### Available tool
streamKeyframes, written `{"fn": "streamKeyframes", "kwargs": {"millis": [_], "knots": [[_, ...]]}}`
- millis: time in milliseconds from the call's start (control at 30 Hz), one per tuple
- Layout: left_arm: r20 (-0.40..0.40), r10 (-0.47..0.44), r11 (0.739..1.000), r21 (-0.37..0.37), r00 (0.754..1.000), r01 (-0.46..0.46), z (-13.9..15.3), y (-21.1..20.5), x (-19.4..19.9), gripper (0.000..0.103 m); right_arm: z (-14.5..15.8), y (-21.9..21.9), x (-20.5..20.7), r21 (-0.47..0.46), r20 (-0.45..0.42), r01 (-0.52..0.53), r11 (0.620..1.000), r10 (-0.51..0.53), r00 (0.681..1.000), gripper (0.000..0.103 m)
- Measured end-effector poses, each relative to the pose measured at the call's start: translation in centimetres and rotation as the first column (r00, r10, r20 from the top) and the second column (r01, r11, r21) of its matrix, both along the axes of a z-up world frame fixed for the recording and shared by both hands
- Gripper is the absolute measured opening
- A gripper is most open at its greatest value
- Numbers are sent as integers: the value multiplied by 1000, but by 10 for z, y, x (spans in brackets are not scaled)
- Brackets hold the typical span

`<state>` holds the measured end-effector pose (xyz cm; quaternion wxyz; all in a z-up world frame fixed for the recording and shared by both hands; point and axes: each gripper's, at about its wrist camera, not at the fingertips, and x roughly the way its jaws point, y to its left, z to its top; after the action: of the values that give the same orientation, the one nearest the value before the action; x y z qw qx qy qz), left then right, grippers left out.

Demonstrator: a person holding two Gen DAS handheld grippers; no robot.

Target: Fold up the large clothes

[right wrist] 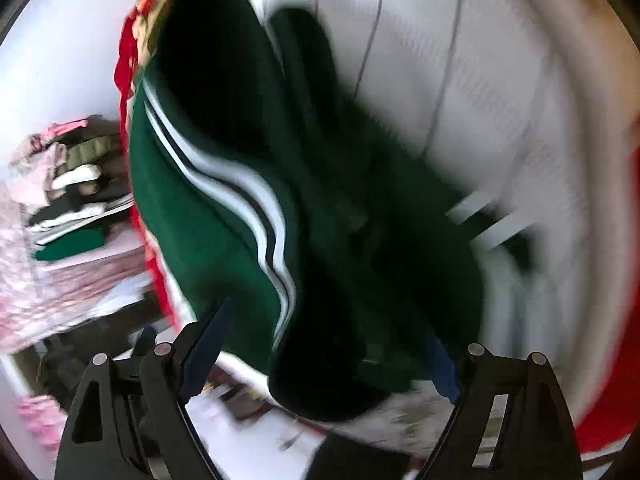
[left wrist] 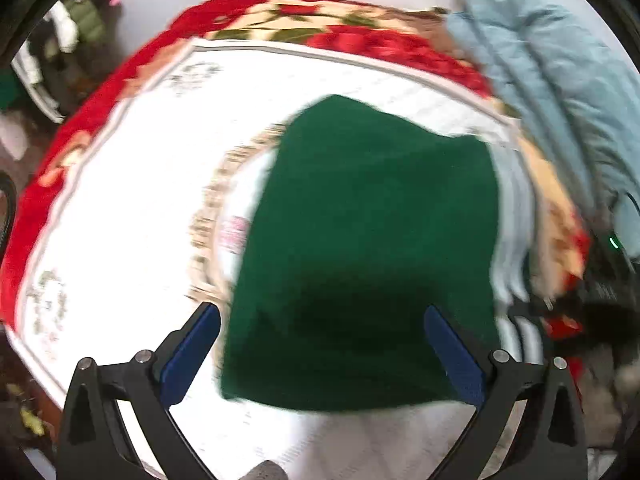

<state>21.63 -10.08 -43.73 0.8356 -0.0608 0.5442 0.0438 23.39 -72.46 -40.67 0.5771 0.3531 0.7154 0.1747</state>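
Note:
A dark green garment (left wrist: 360, 248) lies folded flat on a white patterned cloth (left wrist: 132, 216) over a bed. My left gripper (left wrist: 320, 320) is open, its blue pads either side of the garment's near part, just above it. In the right wrist view the same green garment (right wrist: 224, 216) shows white stripes and lies bunched and blurred. My right gripper (right wrist: 332, 336) is open, with the garment's near edge between its fingers; the right pad is partly hidden by cloth.
A red floral blanket (left wrist: 360, 36) lies under the white cloth. A light blue padded jacket (left wrist: 560, 80) lies at the right. A pile of clothes (right wrist: 68, 184) sits beside the bed, also visible in the left wrist view (left wrist: 76, 20).

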Motion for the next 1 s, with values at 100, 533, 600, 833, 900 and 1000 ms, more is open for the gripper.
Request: {"fn": "streamKeyframes", "kwargs": {"millis": [100,533,600,833,900,1000], "knots": [[3,30,998,53,1000,-30,-3,12,11,103,15,10,-9,-87,80,-47,995,54,995,25],[-51,74,995,70,996,-70,-11,9,46,103,4,-86,-49,-325,-60,54,944,-77,995,41],[-44,53,996,81,998,-49,-9,3,58,103,29,-96,-51,-394,-17,46,918,-57,998,53],[-71,-41,976,211,997,55,-30,-23,118,103,133,-105,-40,-436,333,154,887,0,943,54],[-76,-53,970,234,996,69,-38,-27,132,103,133,-55,-9,-365,350,102,925,35,936,49],[-95,-80,942,319,992,107,-49,-37,144,103,103,-19,27,-411,284,15,912,113,952,19]]}}
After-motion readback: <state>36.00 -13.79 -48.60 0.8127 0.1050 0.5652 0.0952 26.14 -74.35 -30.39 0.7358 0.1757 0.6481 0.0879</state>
